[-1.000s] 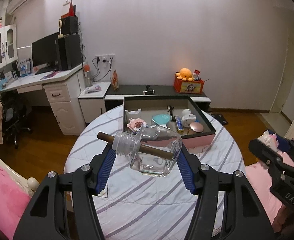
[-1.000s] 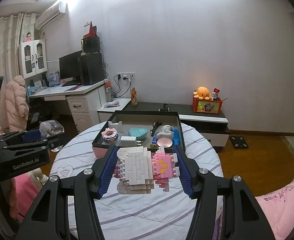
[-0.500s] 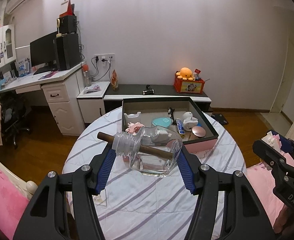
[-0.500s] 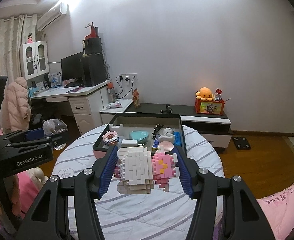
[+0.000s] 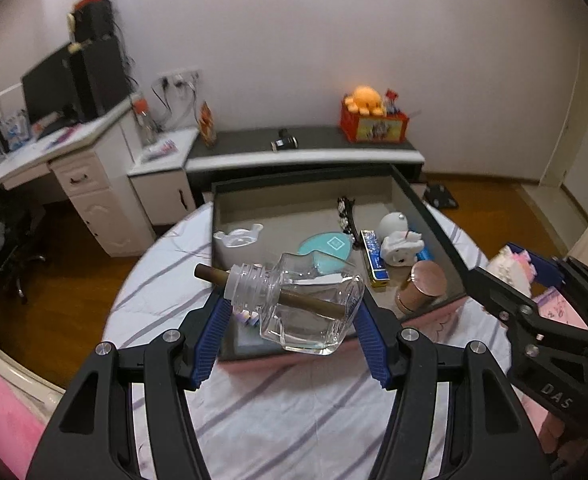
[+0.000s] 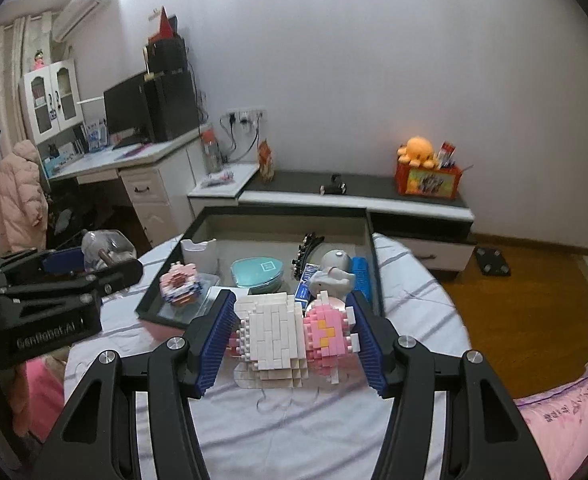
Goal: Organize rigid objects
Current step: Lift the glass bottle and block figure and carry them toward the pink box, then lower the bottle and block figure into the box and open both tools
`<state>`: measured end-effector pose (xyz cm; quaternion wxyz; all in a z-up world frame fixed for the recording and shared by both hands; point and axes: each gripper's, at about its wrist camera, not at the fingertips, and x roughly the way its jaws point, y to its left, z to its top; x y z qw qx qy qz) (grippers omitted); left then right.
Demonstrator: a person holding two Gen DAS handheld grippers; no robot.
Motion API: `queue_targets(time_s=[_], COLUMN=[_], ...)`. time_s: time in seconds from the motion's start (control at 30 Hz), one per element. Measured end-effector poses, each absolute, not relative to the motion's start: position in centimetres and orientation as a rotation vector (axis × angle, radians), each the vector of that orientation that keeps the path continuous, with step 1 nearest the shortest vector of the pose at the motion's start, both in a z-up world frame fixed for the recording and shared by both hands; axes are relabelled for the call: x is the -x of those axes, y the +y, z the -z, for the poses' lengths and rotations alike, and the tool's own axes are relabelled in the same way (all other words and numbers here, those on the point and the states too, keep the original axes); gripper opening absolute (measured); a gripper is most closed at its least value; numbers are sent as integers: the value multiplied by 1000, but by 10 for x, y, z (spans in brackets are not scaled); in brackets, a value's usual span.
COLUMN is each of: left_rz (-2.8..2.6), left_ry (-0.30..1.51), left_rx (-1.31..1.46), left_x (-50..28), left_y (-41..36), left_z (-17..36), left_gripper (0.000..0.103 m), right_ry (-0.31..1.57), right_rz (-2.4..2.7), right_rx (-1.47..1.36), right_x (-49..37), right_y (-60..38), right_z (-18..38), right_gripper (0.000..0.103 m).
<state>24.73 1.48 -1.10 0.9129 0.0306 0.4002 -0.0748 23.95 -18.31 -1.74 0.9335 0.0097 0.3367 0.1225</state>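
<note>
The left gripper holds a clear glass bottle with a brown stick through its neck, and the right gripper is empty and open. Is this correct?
Not quite. The right wrist view shows the right gripper shut on a white and pink brick-built figure. The left gripper does hold the clear glass bottle with the brown stick.

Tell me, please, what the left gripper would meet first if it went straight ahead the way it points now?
Probably the tray. The left gripper, shut on the glass bottle, points over the tray's near edge, so going on it would likely reach the items inside, perhaps the teal case first. Depth is hard to judge here.
</note>
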Motion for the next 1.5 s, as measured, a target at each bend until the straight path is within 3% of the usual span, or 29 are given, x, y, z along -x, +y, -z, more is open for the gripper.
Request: queue_targets(time_s=[0.37,0.43,0.5,0.53,0.6,0.63,1.2,1.5], left_rz=[145,137,137,134,132,130,93,109], left_ry=[951,971,979,978,976,975,976,922], left_rx=[-111,-127,-128,-121,-117,-119,-139,-102], left_x=[-307,-312,-313,-313,-312,-312,-307,-281], left_y=[1,0,0,1,3,3,5,12], left_z=[51,57,59,59,59,58,57,36], left_gripper=[62,67,88,90,90,91,91,91], right_ry=[817,829,842,848,844,838,837,770], right_rz=[-244,-246,-250,-249,-237,-226,-220,-188], right_rx=[16,9,12,12,11,13,-16,-8], right_x=[-319,-325,-329,-330,-331,-330,-327,-293], right_y=[-182,-184,-183,-184,-185,-186,-192,-197], right_z=[63,68,72,73,74,74,71,42], right_gripper=[59,59,59,61,76,79,80,80])
